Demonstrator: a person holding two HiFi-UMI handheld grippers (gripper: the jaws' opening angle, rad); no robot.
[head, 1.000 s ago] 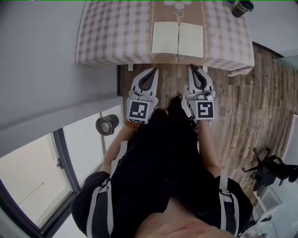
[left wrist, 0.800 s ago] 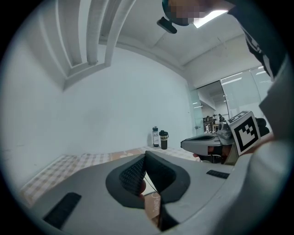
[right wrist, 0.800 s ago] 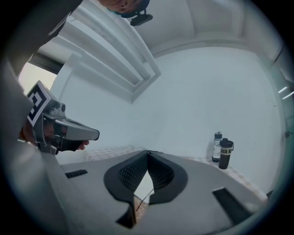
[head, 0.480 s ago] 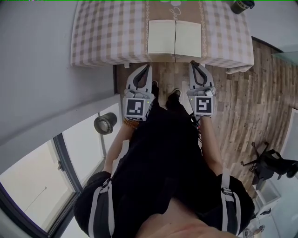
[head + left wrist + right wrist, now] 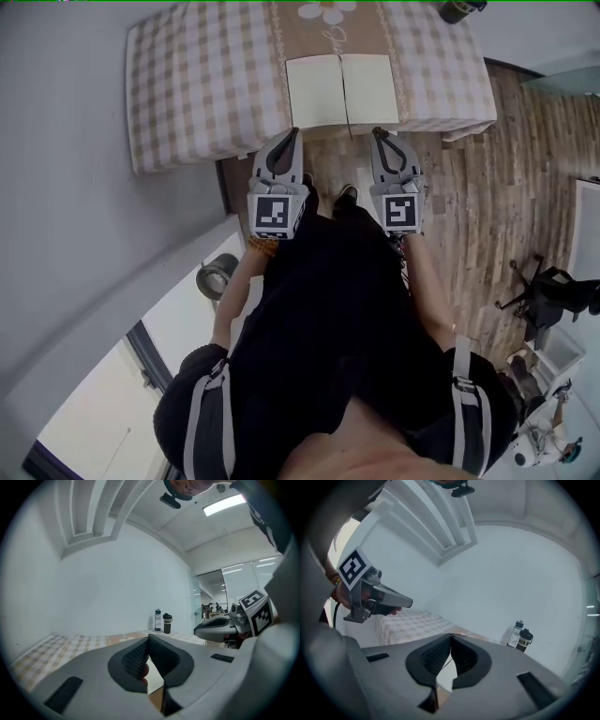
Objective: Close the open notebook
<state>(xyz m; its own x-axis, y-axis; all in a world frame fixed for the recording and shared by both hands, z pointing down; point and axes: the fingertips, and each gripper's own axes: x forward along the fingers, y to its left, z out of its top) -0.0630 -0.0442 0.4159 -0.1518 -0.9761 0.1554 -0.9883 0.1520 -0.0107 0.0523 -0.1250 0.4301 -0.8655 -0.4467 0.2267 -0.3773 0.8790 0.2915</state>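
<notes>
Office: glass partition point(image 5: 213, 592), swivel chair point(image 5: 551, 292)

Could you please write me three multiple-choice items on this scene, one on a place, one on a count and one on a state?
1. Where does the notebook lie?
A. on the floor
B. on the table, at its near edge
C. between two jaws

2. How many bottles does the left gripper view show on the table?
A. two
B. four
C. none

3. How do the left gripper and the right gripper stand?
A. jaws wide apart
B. clamped on the notebook
C. jaws together, empty

Answers: B, it lies open on the checked cloth; A, a pale bottle and a dark bottle stand side by side; C, both are short of the notebook with nothing between their jaws.
</notes>
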